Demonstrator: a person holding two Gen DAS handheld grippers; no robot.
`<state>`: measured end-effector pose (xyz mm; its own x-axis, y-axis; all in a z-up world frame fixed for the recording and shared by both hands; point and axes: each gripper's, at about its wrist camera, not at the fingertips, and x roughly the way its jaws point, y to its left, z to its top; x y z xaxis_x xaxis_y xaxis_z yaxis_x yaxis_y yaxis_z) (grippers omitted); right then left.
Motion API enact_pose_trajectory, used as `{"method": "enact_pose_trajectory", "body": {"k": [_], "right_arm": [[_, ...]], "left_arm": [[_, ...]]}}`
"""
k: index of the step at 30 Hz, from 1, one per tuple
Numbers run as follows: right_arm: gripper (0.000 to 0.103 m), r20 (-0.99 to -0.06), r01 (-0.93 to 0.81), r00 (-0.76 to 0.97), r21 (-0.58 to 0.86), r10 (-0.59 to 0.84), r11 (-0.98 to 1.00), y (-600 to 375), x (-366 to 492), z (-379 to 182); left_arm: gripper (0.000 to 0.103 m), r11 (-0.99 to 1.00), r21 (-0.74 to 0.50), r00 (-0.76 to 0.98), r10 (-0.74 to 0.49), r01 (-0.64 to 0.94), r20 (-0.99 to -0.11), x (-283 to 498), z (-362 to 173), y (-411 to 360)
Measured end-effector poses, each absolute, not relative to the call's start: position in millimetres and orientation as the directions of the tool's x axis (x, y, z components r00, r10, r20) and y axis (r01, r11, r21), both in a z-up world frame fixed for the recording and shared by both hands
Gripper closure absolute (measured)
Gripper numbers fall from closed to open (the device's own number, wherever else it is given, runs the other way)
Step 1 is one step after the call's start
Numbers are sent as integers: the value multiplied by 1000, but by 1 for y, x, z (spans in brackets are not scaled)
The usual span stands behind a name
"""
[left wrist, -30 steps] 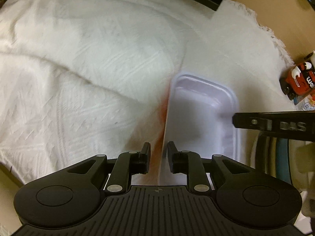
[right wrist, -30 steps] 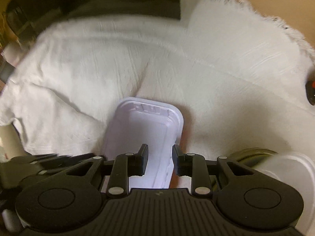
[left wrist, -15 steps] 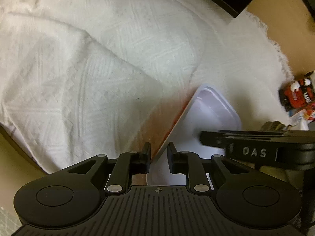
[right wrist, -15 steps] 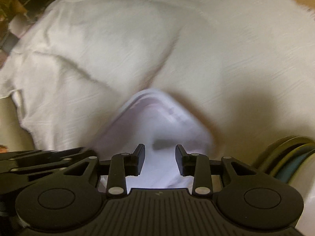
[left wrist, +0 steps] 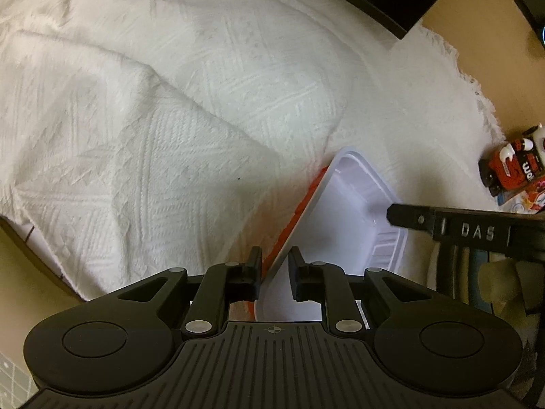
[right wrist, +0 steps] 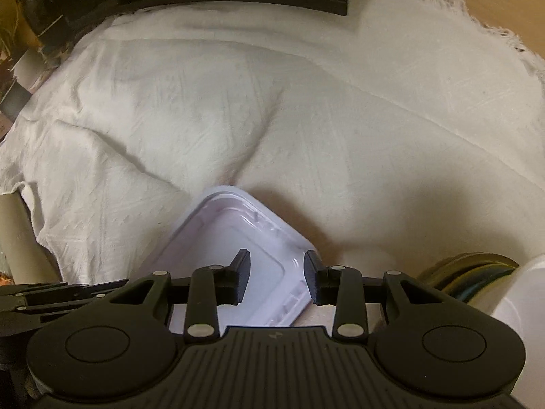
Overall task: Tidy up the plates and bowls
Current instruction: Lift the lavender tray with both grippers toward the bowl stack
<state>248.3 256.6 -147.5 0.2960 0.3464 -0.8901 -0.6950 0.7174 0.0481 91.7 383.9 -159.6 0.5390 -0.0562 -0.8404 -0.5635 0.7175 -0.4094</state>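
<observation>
left tongs (left wrist: 275,274): nearly closed, rim of the white tray (left wrist: 344,228) between the fingers (orange edge beneath it) | right tongs (right wrist: 276,277): parted over the tray's near corner, not pressing it | tray: tilted on the white cloth (left wrist: 170,119), wide bare cloth beyond | stacked plates (right wrist: 470,272): close at right

Loads of open white cloth (left wrist: 170,136) ahead and left of the left gripper (left wrist: 275,266). Its right side's blocked by the right gripper (left wrist: 460,228) and stacked plates (right wrist: 470,272).
</observation>
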Motion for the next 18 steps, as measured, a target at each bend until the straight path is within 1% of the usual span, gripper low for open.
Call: {"method": "enact_pose_trajectory", "body": {"k": [5, 11, 14, 16, 18], "right_arm": [[69, -900, -716, 268, 53, 343, 696, 261, 230, -154], [69, -913, -738, 238, 51, 330, 672, 252, 214, -149], [68, -923, -733, 195, 87, 332, 674, 248, 209, -149], [64, -929, -733, 157, 118, 335, 670, 245, 205, -149], [64, -937, -741, 113, 142, 330, 657, 245, 199, -153]], "left_arm": [[84, 726, -396, 531, -50, -562, -846, 95, -160, 383], [83, 718, -394, 530, -43, -573, -847, 92, -163, 387], [83, 714, -396, 532, -38, -578, -846, 87, -162, 389], [83, 715, -395, 533, -38, -576, -845, 86, -162, 390], [83, 715, -397, 533, -39, -576, -845, 85, -162, 391]]}}
